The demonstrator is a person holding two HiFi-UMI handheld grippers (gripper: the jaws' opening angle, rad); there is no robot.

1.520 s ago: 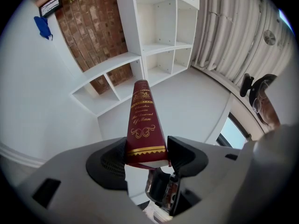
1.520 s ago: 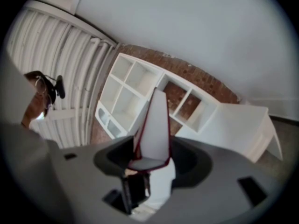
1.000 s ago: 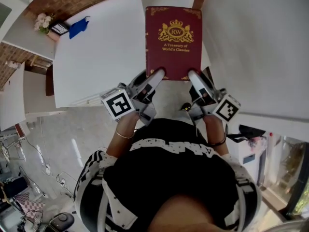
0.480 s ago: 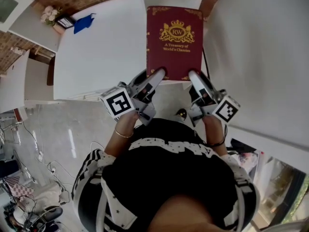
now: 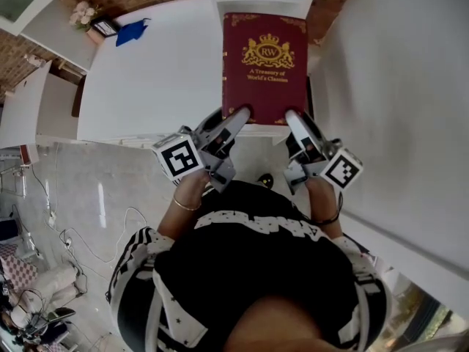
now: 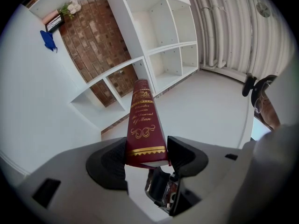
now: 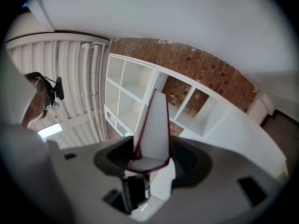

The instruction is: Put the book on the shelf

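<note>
Left jaws: the left gripper (image 6: 147,155) has them clamped on the near left corner of the book (image 5: 264,64), with the gold-lettered spine between them.
Right jaws: the right gripper (image 7: 152,158) has them clamped on the near right corner, with the white page edge between them.
Book: dark red with a gold crest on the cover. It is held in the air face up between the two grippers, its far edge pointing at the shelf (image 6: 161,48).
Shelf: white, with square compartments in a tall part and a low part. The brick wall (image 6: 96,36) shows through the backs of the low compartments.
Around: a white top (image 5: 154,79) lies left of the book. It carries a blue cloth (image 5: 132,31), flowers (image 5: 83,13) and a small frame (image 5: 105,28) at its far corner.
Floor: the glossy floor (image 5: 80,196) has cables (image 5: 110,233) lying on it.
Hard to make out: the spine print is too small to read surely, and the person's body hides the ground below.
</note>
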